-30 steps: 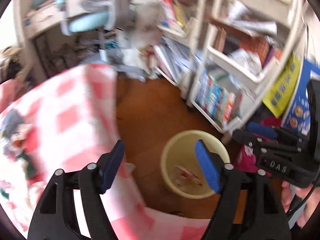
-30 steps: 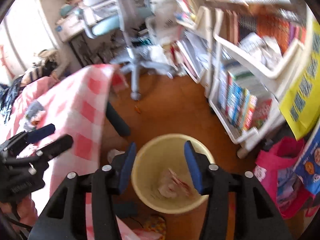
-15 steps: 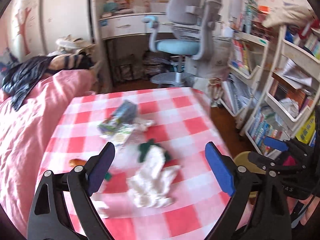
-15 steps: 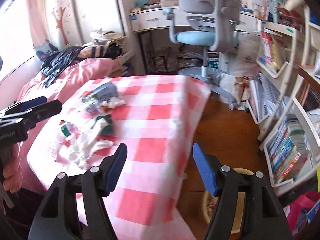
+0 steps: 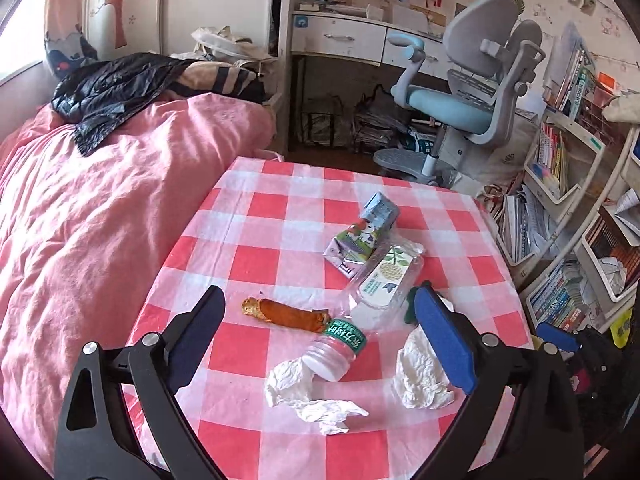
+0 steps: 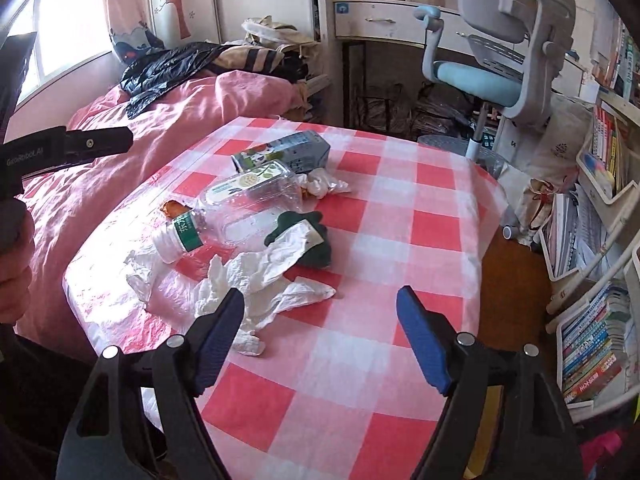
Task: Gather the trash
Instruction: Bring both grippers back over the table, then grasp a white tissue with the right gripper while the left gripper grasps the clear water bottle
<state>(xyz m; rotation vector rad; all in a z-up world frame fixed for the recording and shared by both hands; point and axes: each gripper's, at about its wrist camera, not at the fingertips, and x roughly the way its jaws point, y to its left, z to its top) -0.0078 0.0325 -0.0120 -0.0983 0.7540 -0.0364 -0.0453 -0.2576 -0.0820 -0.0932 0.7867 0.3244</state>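
Note:
Trash lies on the red-checked tablecloth (image 5: 280, 216): a crushed clear plastic bottle (image 5: 372, 292) with a green label, a drink carton (image 5: 362, 236), an orange-brown wrapper (image 5: 288, 316), crumpled white tissues (image 5: 308, 396) and a dark green scrap (image 6: 316, 244). The bottle (image 6: 240, 204), carton (image 6: 284, 152) and tissues (image 6: 260, 276) also show in the right wrist view. My left gripper (image 5: 320, 344) is open and empty above the bottle and tissues. My right gripper (image 6: 320, 328) is open and empty over the cloth, right of the tissues. The bin's yellow rim (image 6: 486, 428) peeks out by the right finger.
A pink bed (image 5: 80, 220) with a black jacket (image 5: 120, 92) adjoins the table's left side. A blue and grey desk chair (image 5: 472, 92) and a desk stand behind. Bookshelves (image 6: 600, 280) line the right. Wooden floor (image 6: 512, 280) lies between table and shelves.
Both grippers have swung up and left from above the yellow bin on the floor to face the table with the trash. Both stay open and empty.

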